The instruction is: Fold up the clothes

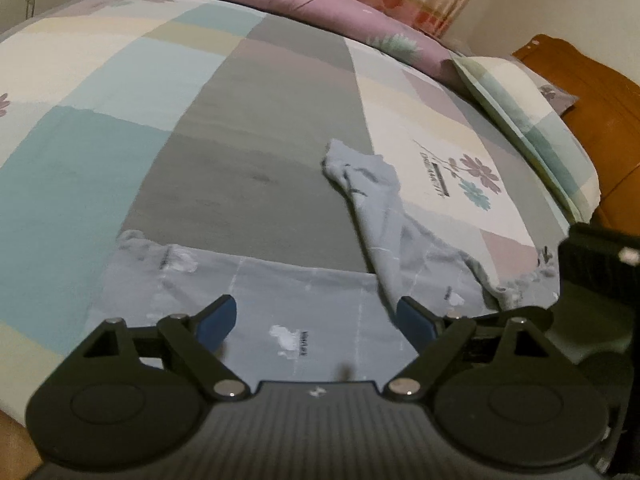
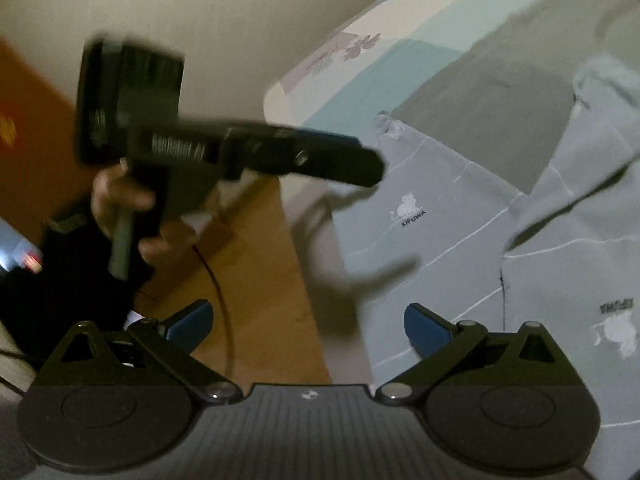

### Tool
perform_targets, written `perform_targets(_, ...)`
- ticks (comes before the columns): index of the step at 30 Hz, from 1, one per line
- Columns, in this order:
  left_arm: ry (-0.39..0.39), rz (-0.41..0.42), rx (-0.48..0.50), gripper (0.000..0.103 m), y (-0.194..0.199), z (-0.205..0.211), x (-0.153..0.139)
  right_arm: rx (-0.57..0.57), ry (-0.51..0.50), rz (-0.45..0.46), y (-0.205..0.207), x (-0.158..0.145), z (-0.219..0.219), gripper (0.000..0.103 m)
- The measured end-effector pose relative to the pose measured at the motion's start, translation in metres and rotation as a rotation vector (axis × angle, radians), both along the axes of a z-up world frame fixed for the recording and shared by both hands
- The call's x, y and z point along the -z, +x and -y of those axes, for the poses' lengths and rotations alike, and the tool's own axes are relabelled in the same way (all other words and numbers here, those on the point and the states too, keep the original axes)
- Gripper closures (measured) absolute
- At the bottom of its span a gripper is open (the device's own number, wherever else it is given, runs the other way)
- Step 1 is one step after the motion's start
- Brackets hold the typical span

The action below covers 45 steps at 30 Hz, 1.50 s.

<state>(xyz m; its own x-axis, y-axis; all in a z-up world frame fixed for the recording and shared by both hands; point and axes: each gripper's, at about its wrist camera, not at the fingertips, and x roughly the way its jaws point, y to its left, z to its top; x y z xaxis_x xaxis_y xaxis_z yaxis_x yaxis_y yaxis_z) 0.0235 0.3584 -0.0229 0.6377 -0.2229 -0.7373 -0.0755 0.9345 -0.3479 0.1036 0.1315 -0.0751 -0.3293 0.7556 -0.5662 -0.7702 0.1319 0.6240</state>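
A light blue-grey garment [image 1: 304, 292] with thin white lines and small cat prints lies flat near the front edge of the bed [image 1: 260, 140]. One sleeve [image 1: 372, 200] is folded up and points toward the middle of the bed. My left gripper [image 1: 316, 320] hovers open over the garment's body, with nothing between its blue pads [image 1: 218, 320]. My right gripper [image 2: 306, 326] is open too and holds nothing. It hangs over the bed's edge, its right pad above the garment [image 2: 440, 220] and its left pad above the floor. The left gripper [image 2: 368, 164] shows blurred from the side, held by a hand [image 2: 116, 196].
A patchwork sheet covers the bed. A purple floral quilt [image 1: 320, 4] lies along the far side, and a pillow [image 1: 528, 120] rests against a wooden headboard [image 1: 600, 100]. Beside the bed are wooden floor [image 2: 256, 280], a dark cable [image 2: 224, 300] and a plain wall [image 2: 240, 20].
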Motion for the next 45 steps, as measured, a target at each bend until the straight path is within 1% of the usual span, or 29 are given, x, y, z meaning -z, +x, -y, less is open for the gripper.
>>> perform_targets(1,-0.011,0.006,0.012,0.016,0.002,0.004,0.0,-0.002,-0.007,0.031,-0.004,-0.002,0.001,0.0)
perform_targets(4,-0.058,0.014,0.055,0.016,0.013,0.017,0.004,0.053,-0.008,0.04,0.003,-0.011,0.02,0.0)
perform_targets(8,-0.107,-0.006,0.115,0.018,0.032,0.043,0.02,0.16,-0.015,0.06,0.014,-0.021,0.063,0.0)
perform_targets(10,-0.13,-0.021,0.129,0.018,0.038,0.052,0.029,0.224,-0.018,0.064,0.018,-0.024,0.089,0.0)
perform_targets(14,-0.169,-0.035,0.126,0.018,0.047,0.06,0.045,0.354,-0.01,0.037,0.023,-0.023,0.137,0.0)
perform_targets(19,-0.226,0.001,0.106,0.018,0.059,0.059,0.046,0.479,0.006,-0.046,0.026,-0.009,0.175,0.0)
perform_targets(21,-0.247,0.019,0.096,0.019,0.066,0.059,0.046,0.494,-0.001,-0.061,0.026,-0.002,0.178,0.0)
perform_targets(24,-0.255,0.037,0.088,0.019,0.081,0.059,0.049,0.495,-0.003,-0.071,0.022,0.004,0.18,0.0)
perform_targets(26,-0.258,0.035,0.079,0.019,0.093,0.058,0.053,0.487,-0.005,-0.066,0.02,0.006,0.178,0.0)
perform_targets(28,-0.284,0.049,0.074,0.019,0.103,0.055,0.056,0.48,-0.007,-0.062,0.02,0.006,0.178,0.0)
perform_targets(30,-0.294,0.051,0.074,0.02,0.108,0.053,0.057,0.479,-0.001,-0.065,0.02,0.006,0.182,0.0)
perform_targets(31,-0.294,0.051,0.079,0.021,0.108,0.052,0.057,0.482,0.0,-0.068,0.019,0.006,0.184,0.0)
perform_targets(33,-0.293,0.051,0.087,0.029,0.109,0.05,0.058,0.486,0.004,-0.072,0.019,0.006,0.185,0.0)
perform_targets(35,-0.293,0.051,0.095,0.034,0.109,0.048,0.059,0.49,0.009,-0.073,0.019,0.008,0.185,0.0)
perform_targets(36,-0.311,0.051,0.084,0.036,0.112,0.044,0.061,0.492,0.011,-0.073,0.019,0.009,0.184,0.0)
perform_targets(37,-0.344,0.054,0.062,0.036,0.118,0.039,0.063,0.494,0.011,-0.072,0.019,0.009,0.185,0.0)
perform_targets(38,-0.358,0.057,0.05,0.036,0.125,0.037,0.064,0.495,0.011,-0.071,0.018,0.008,0.186,0.0)
perform_targets(39,-0.359,0.06,0.044,0.036,0.132,0.037,0.065,0.497,0.011,-0.071,0.018,0.007,0.187,0.0)
perform_targets(40,-0.345,0.06,0.044,0.036,0.138,0.04,0.064,0.5,0.008,-0.064,0.016,0.006,0.187,0.0)
perform_targets(41,-0.302,0.058,0.054,0.038,0.141,0.046,0.061,0.5,0.005,-0.049,0.015,0.004,0.187,0.0)
perform_targets(42,-0.232,0.056,0.069,0.049,0.143,0.053,0.057,0.5,0.002,-0.034,0.013,0.002,0.187,0.0)
perform_targets(43,-0.144,0.052,0.076,0.059,0.142,0.061,0.054,0.501,0.001,-0.023,0.012,0.0,0.188,0.0)
perform_targets(44,-0.06,0.047,0.077,0.078,0.141,0.068,0.051,0.502,0.0,-0.011,0.01,-0.001,0.19,0.0)
perform_targets(45,0.005,0.041,0.074,0.094,0.14,0.072,0.048,0.503,-0.001,0.0,0.009,-0.003,0.191,0.0)
